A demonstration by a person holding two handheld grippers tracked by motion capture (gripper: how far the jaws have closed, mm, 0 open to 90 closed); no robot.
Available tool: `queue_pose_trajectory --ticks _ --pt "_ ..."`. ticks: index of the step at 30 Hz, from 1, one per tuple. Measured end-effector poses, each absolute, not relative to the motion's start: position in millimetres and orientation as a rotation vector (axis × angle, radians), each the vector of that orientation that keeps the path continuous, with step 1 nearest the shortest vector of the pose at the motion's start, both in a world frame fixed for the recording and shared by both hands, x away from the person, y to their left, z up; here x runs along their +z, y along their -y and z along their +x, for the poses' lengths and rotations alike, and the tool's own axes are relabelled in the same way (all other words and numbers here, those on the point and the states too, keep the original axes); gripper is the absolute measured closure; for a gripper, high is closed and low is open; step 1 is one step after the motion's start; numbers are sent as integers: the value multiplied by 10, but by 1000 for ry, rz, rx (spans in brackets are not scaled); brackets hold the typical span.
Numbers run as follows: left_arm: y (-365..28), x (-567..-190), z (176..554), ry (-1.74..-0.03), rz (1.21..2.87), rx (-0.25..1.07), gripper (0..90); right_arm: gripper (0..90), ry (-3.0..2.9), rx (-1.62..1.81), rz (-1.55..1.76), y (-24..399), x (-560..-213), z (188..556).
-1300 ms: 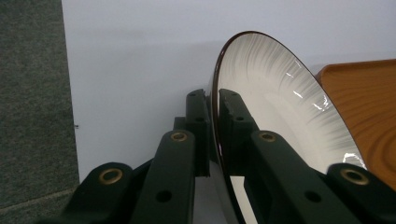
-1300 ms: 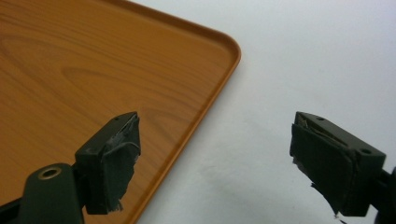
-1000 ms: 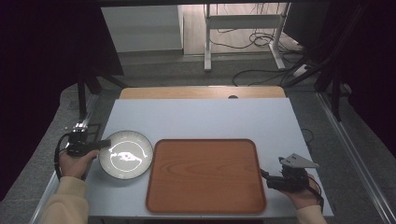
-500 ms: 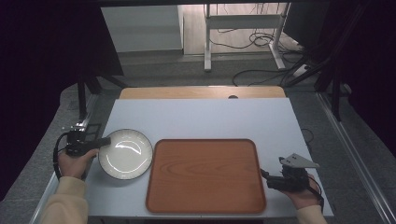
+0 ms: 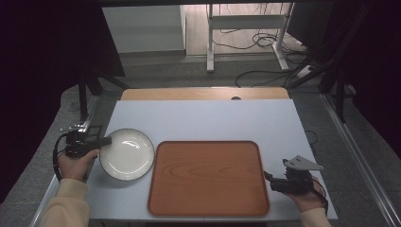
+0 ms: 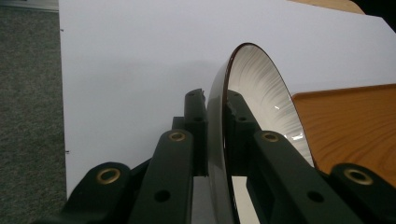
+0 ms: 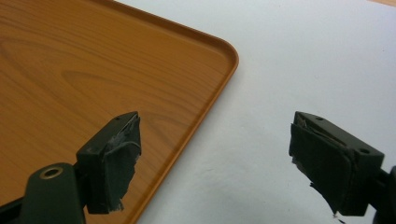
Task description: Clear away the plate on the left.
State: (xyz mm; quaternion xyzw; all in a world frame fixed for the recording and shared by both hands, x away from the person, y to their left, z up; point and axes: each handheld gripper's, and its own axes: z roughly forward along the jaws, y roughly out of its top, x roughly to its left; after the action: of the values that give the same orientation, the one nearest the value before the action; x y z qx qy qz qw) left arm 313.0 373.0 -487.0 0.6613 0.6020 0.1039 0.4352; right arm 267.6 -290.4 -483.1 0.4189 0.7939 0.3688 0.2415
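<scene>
A white plate (image 5: 126, 155) with a dark rim lies on the white table (image 5: 203, 118), left of a wooden tray (image 5: 208, 179). My left gripper (image 5: 106, 140) is shut on the plate's left rim. In the left gripper view the plate (image 6: 261, 93) stands edge-on between the left gripper's (image 6: 217, 100) two jaws, both pads pressed against it. My right gripper (image 5: 268, 181) rests at the tray's right front corner, pointing toward it. The right gripper view shows the right gripper (image 7: 215, 140) open with nothing between its jaws, over the table beside the tray's corner (image 7: 70, 56).
The tray holds nothing. A wooden desk edge (image 5: 203, 93) runs behind the white table. Beyond it are a metal stand (image 5: 246, 28) and floor cables (image 5: 265, 75). Metal frame rails (image 5: 359, 156) run along the table's sides.
The glare on the plate has shifted a little. Both hands and the plate have kept their places.
</scene>
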Motion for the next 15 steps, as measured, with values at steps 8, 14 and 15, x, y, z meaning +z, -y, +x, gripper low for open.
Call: queue_pose_trajectory --ticks 8,14,15 --pt "-3801 -4829 3082 -1490 1608 256 825 172 -2167 1025 1139 2912 -4823 2671" --pt "-3836 -4779 3043 -1478 1576 258 823 172 -2165 1025 1141 2912 -4827 2676" --pt "-3837 -4773 3038 -1476 1573 260 823 172 -2164 1025 1143 2913 -4826 2676"
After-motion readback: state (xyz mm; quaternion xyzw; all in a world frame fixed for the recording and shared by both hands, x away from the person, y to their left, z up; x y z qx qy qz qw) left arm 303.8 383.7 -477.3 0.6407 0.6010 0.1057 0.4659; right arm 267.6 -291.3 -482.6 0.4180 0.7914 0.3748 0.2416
